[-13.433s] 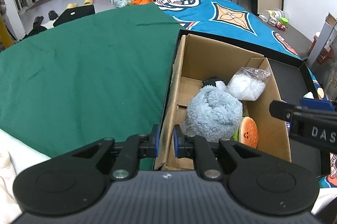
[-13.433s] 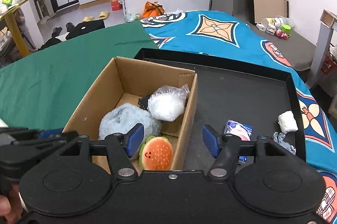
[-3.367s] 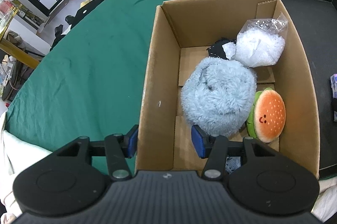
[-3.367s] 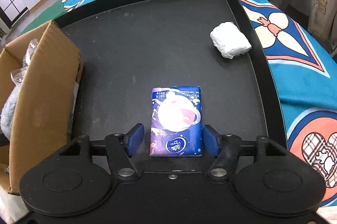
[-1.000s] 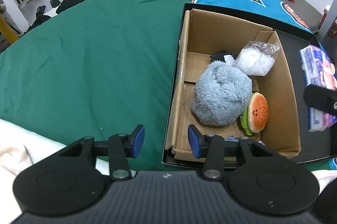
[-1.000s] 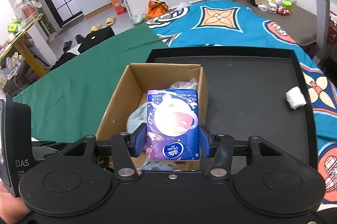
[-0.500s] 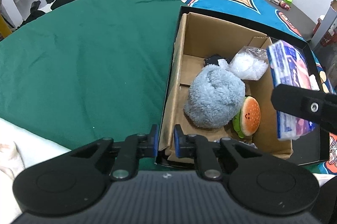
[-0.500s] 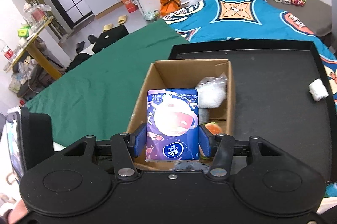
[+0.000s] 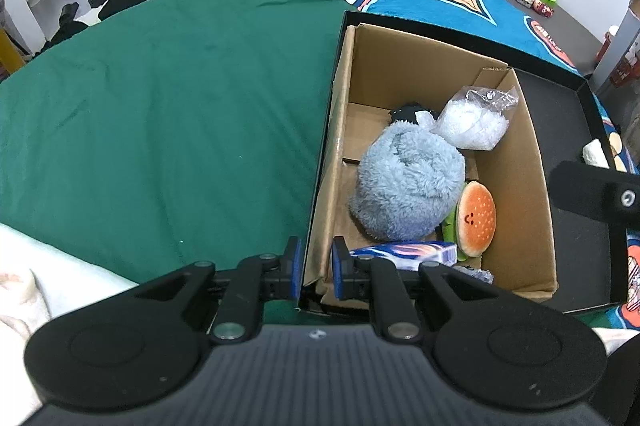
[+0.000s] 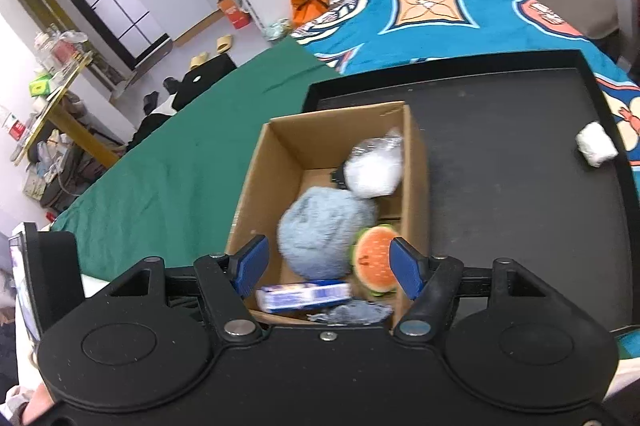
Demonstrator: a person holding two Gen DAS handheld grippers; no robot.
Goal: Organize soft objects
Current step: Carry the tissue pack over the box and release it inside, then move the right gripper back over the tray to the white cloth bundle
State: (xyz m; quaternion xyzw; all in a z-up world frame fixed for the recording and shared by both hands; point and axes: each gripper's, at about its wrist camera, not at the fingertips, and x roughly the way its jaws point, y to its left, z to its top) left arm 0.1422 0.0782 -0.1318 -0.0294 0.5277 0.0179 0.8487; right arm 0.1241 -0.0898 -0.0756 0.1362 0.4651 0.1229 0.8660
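Observation:
The cardboard box (image 9: 524, 161) (image 10: 256, 181) holds a fluffy blue plush (image 9: 408, 185) (image 10: 324, 230), a burger plush (image 9: 476, 214) (image 10: 376, 262), a clear bag of white stuffing (image 9: 472, 121) (image 10: 372, 169) and the blue tissue pack (image 9: 404, 252) (image 10: 304, 296), lying at its near end. My left gripper (image 9: 316, 268) is shut on the box's near left wall. My right gripper (image 10: 326, 268) is open and empty above the box's near end. A white wad (image 10: 596, 143) (image 9: 594, 153) lies on the black tray (image 10: 520, 161).
The box stands at the left end of the black tray (image 9: 576, 246), on a bed with a green sheet (image 9: 160, 105) and a blue patterned cover (image 10: 440, 13). A grey-blue cloth (image 10: 356, 312) lies at the box's near end. Floor clutter lies far behind.
My right gripper has opened and dropped the tissue pack, which now lies in the box's near end. My left gripper stays shut on the box wall.

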